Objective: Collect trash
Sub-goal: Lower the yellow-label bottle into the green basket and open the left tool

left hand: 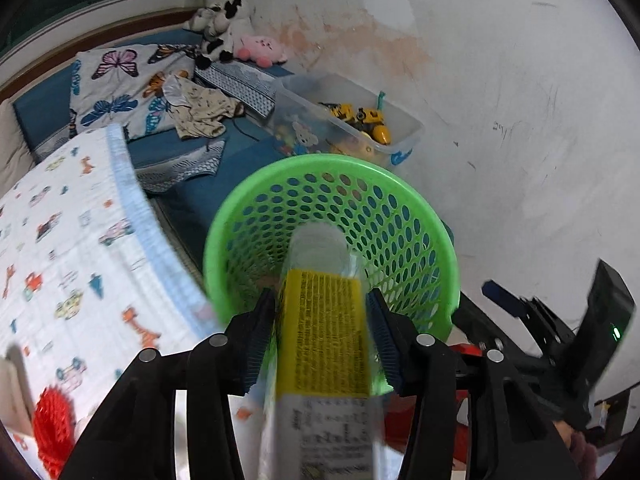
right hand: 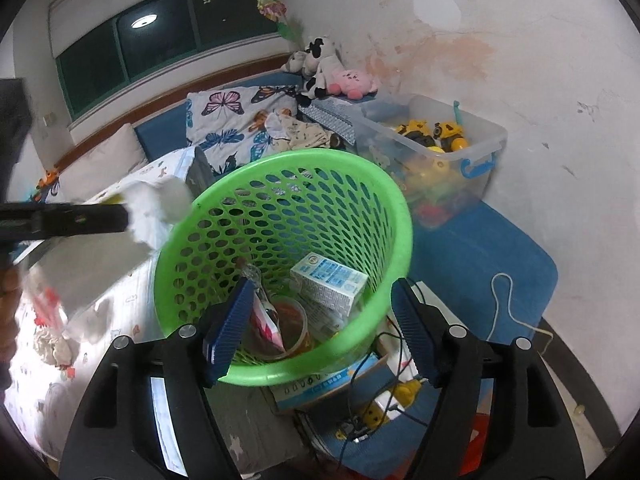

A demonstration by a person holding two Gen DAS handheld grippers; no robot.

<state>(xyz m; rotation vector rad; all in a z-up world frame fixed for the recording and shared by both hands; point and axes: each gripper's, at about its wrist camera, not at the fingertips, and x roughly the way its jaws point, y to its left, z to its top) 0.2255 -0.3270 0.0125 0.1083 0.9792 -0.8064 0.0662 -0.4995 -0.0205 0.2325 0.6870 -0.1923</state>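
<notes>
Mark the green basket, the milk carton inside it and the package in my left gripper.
green basket (right hand: 404, 216), right wrist view, on its right rim.
milk carton (right hand: 330, 282), right wrist view, on its printed top face.
package (left hand: 324, 328), left wrist view, on its yellow label.

The basket (right hand: 360, 184) is glossy perforated plastic; the carton (right hand: 330, 286) inside is matt printed card; the bin (left hand: 360, 120) is clear plastic.

The basket (right hand: 304, 368) is bright green, pierced all over with oval holes, and inside it lie a white carton (right hand: 330, 284) printed in pale blue and a pink-and-white wrapper (right hand: 266, 322). The packet (left hand: 324, 344) is yellow with dense dark print above a white band of black text, between ribbed blue pads (left hand: 382, 344) on black arms. The blanket (left hand: 68, 240) is white with small coloured cars and a pale blue border; the pillow (right hand: 228, 120) is white with purple, blue and orange butterflies.
</notes>
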